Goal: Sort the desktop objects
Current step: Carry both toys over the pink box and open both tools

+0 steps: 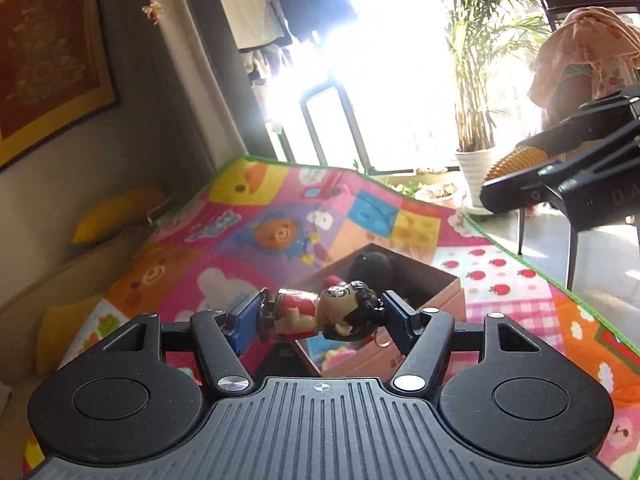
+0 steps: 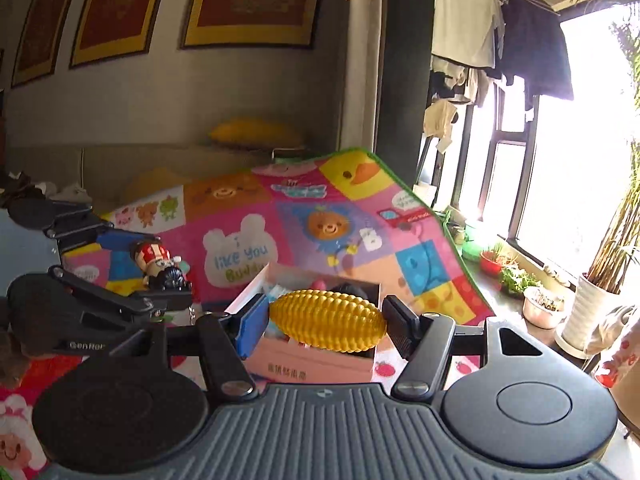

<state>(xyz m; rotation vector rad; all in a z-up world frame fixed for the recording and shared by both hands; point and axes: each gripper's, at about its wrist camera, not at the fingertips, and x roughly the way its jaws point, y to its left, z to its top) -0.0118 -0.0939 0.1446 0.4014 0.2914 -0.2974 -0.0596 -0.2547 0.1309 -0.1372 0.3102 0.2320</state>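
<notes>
Carry step in hand: to the left of the cardboard box (image 2: 312, 360), the left gripper (image 1: 320, 316) clamps a toy figure (image 1: 320, 312), while above the box the right gripper (image 2: 324, 320) clamps a toy corn (image 2: 328, 320); next, each needs lowering over the box before release.

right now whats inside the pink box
Inside the pink box a black rounded thing and something pink show; the toy figure and yellow corn toy held in front cover the rest.
</notes>
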